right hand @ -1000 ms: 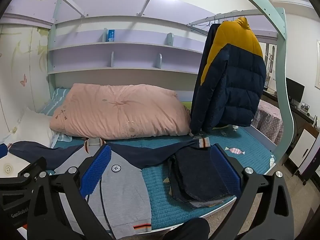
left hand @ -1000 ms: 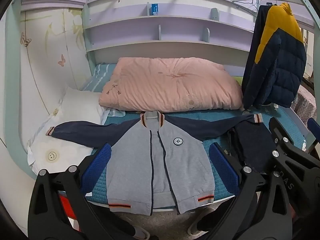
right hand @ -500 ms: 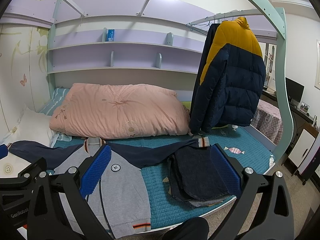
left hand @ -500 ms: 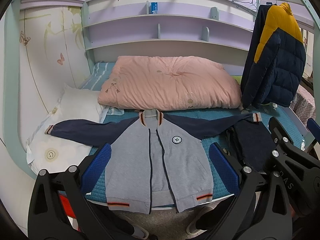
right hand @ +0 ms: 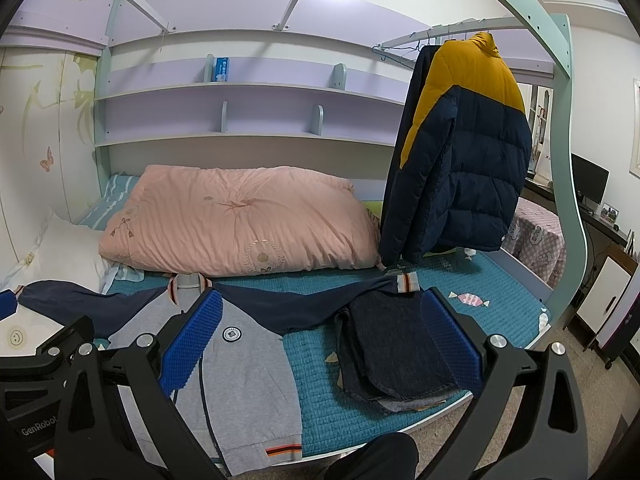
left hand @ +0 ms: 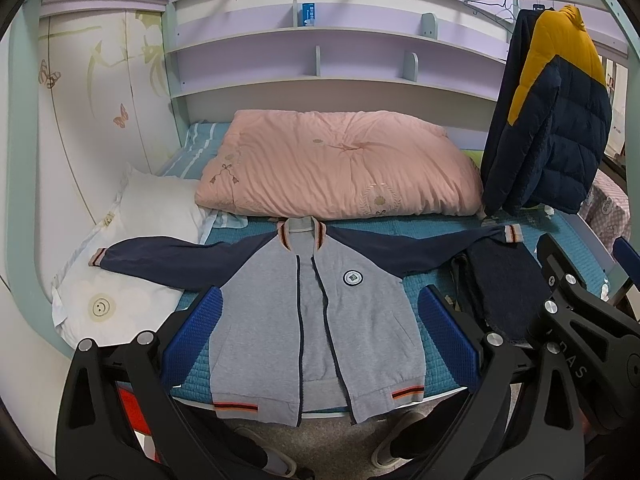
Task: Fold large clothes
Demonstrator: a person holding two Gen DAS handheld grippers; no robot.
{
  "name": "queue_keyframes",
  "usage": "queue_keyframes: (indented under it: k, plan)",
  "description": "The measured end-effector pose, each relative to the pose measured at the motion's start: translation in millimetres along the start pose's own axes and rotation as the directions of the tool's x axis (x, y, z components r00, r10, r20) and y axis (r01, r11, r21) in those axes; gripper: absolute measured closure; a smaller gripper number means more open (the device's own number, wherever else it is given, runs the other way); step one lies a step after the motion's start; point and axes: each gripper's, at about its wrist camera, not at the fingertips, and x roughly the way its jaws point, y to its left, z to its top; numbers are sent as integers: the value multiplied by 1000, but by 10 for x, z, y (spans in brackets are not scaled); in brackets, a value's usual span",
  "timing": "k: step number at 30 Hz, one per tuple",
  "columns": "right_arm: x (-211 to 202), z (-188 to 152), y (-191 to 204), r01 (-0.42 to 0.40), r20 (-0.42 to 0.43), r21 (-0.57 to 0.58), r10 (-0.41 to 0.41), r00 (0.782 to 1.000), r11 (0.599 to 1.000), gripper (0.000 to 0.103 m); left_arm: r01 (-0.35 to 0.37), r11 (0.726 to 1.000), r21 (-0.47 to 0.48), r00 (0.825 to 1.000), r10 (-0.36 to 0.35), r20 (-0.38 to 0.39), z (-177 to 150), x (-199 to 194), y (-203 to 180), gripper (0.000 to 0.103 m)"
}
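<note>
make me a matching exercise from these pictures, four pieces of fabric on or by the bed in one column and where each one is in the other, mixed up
Things:
1. grey and navy zip-up jacket with striped cuffs
2. pink quilted duvet
3. yellow and navy puffer coat
4. folded dark denim trousers

Places:
A. hanging from the rail at the right end of the bed
B. spread flat, sleeves out, at the front edge of the mattress
C. bundled at the back of the bed, below the shelves
D. lying on the teal bed cover, under the end of a navy sleeve

Pairs: 1-B, 2-C, 3-A, 4-D
</note>
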Motion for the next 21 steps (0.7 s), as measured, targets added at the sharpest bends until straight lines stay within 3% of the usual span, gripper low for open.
queue_keyframes:
  k: [21]
  plan:
    - [0,-74,3,0,-16,9,1,1000,1000,7,14,1000,0,1000,-14,-28,-51,25,32,5]
